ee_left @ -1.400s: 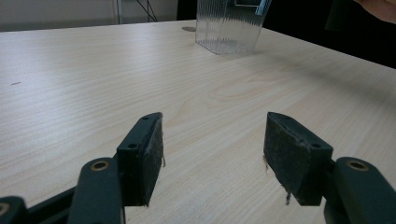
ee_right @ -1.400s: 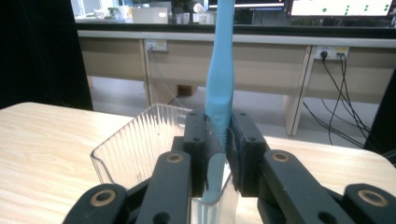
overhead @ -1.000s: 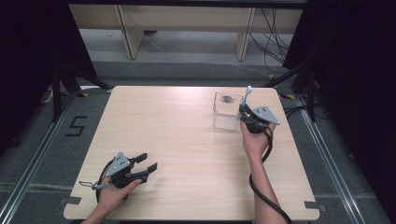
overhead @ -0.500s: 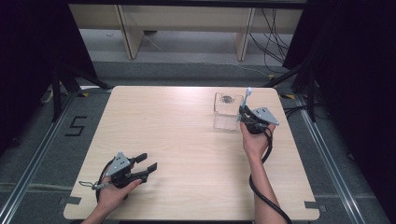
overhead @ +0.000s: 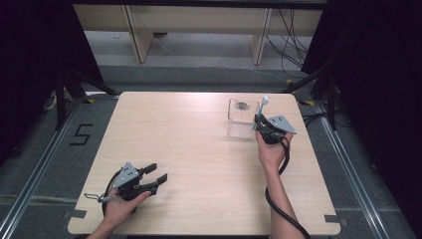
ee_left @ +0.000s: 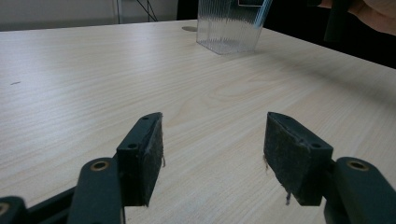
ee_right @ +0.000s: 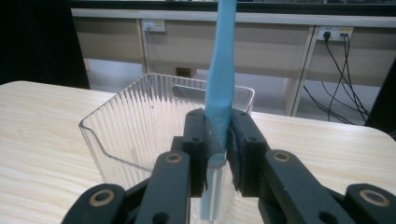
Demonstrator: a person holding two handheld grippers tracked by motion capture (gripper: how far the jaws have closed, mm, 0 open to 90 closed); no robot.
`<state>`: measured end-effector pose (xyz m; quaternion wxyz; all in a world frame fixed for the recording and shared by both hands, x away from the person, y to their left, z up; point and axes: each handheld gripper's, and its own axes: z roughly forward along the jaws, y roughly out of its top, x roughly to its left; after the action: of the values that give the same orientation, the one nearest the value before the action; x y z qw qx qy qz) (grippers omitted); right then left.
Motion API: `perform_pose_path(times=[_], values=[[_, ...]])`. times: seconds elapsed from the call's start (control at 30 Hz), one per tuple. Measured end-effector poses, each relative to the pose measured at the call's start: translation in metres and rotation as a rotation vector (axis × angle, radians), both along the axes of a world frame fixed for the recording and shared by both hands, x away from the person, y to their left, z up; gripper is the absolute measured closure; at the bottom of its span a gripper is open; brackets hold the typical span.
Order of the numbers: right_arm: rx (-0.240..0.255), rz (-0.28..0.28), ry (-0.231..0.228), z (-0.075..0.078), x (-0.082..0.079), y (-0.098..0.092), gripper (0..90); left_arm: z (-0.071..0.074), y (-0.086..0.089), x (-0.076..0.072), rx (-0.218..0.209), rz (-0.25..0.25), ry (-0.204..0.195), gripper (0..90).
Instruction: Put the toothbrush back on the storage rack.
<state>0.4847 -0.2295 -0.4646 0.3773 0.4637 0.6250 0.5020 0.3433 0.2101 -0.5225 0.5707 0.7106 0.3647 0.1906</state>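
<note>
right gripper [ee_right: 219,140]: jaws pinch a light-blue plastic toothbrush handle [ee_right: 219,88] upright, likely for lowering in.
holder: clear ribbed plastic container [overhead: 242,118], far right of the pale wooden table [overhead: 199,149], just beside the handle.
left gripper [ee_left: 212,154]: jaws spread, nothing between, parked near edge; judged idle.

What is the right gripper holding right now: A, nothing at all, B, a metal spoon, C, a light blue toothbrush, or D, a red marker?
C: in the right gripper view the right gripper has its jaws clamped on a light blue toothbrush that stands upright beside the clear plastic container.
</note>
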Motion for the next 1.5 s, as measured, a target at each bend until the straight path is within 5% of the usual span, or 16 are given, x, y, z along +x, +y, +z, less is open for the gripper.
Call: perform_pose_path(times=[0.07,0.33,0.8,1.5], values=[[0.035,-0.009,0.02,-0.0011,-0.0015,0.0025,78.2,0.0,0.0,0.0,0.002,-0.001,0.0,37.2],[0.033,-0.004,0.029,-0.0017,-0.0004,0.002,78.2,0.0001,0.0,0.0002,0.002,0.0,0.001,37.1],[-0.014,0.001,0.035,0.0003,0.0022,0.0009,76.3,0.0001,0.0,0.0001,0.002,0.0,0.001,37.2],[0.008,0.02,0.08,0.0022,0.0006,-0.0005,54.7,0.0,-0.0007,0.0,0.001,0.0,-0.001,37.2]])
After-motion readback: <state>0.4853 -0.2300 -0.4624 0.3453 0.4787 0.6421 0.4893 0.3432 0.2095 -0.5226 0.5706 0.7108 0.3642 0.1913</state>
